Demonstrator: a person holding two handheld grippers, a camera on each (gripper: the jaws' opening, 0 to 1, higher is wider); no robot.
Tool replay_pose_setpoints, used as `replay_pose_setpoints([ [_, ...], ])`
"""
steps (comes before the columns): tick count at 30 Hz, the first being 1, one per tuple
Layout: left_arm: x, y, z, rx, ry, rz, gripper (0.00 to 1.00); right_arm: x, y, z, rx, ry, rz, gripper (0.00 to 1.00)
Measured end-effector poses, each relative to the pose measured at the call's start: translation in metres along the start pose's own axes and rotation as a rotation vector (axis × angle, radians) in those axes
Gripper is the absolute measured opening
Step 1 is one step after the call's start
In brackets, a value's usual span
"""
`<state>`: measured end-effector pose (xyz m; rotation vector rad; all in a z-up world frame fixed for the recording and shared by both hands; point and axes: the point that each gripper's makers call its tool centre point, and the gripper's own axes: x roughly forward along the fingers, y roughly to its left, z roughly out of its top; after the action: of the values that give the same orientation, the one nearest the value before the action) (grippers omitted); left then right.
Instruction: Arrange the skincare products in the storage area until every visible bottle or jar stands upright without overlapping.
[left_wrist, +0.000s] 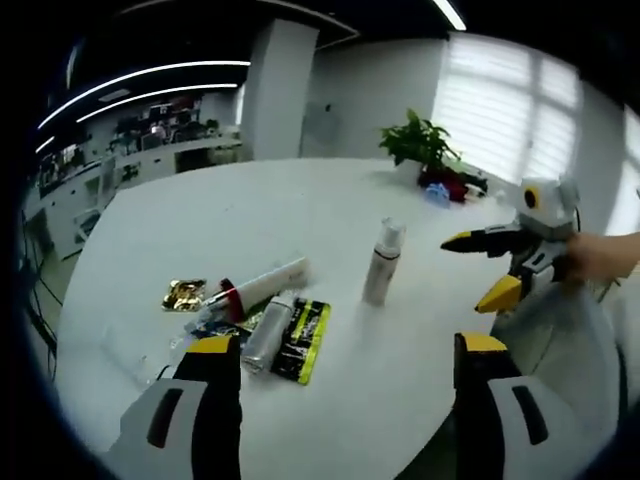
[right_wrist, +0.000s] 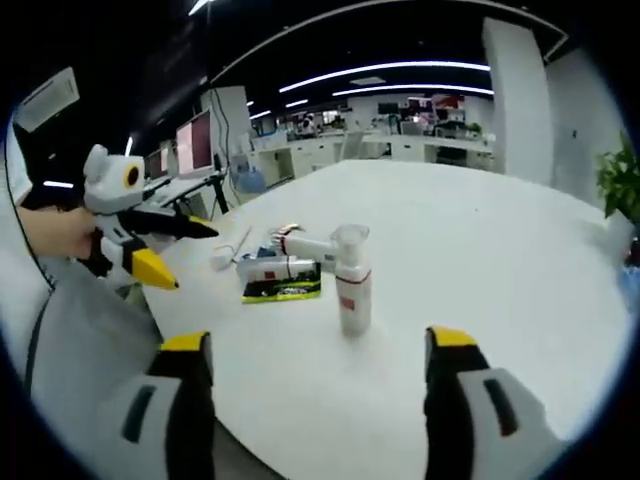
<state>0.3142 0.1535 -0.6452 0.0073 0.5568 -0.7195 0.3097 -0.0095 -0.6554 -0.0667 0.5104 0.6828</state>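
1. On the round white table (left_wrist: 330, 220), one white pump bottle (left_wrist: 382, 262) stands upright, alone, near the middle; in the right gripper view the same bottle (right_wrist: 352, 280) stands just ahead of that gripper's jaws.
2. At about 9 o'clock from the bottle lies a cluster: a white tube with a red cap (left_wrist: 260, 285) on its side, a silver tube (left_wrist: 266, 333) lying flat, and a black-and-green sachet (left_wrist: 303, 340) beneath or beside it. A gold foil packet (left_wrist: 184, 294) sits further out at 9 o'clock.
3. The left gripper (left_wrist: 340, 350) hangs over the table's near edge, jaws spread wide, holding nothing.
4. The right gripper (right_wrist: 320, 345) is likewise parted and empty; seen from the left gripper view it (left_wrist: 480, 270) hovers at 3 o'clock from the bottle, held by a hand (left_wrist: 605, 255).
5. A potted plant (left_wrist: 425, 145) stands at the far edge.
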Motion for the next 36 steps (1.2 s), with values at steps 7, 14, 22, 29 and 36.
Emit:
replay_pose_setpoints([
  [7,-0.019,0.002,-0.008,-0.018,0.012,0.027,0.89,-0.013,0.0,-0.001,0.041,-0.016,0.002,0.94],
  [14,-0.038,0.012,-0.009,-0.043,0.001,0.064,0.91,-0.023,0.003,0.008,0.079,-0.05,0.016,0.99],
  [22,-0.047,0.018,-0.008,-0.046,-0.016,0.091,0.94,-0.027,0.001,0.012,0.084,-0.058,0.015,0.99],
  [29,-0.047,0.018,-0.007,-0.045,-0.021,0.09,0.94,-0.029,-0.002,0.014,0.073,-0.049,0.013,0.99],
  [36,-0.048,0.02,-0.01,-0.057,-0.014,0.094,0.95,-0.024,-0.004,0.018,0.058,-0.037,0.027,0.99],
])
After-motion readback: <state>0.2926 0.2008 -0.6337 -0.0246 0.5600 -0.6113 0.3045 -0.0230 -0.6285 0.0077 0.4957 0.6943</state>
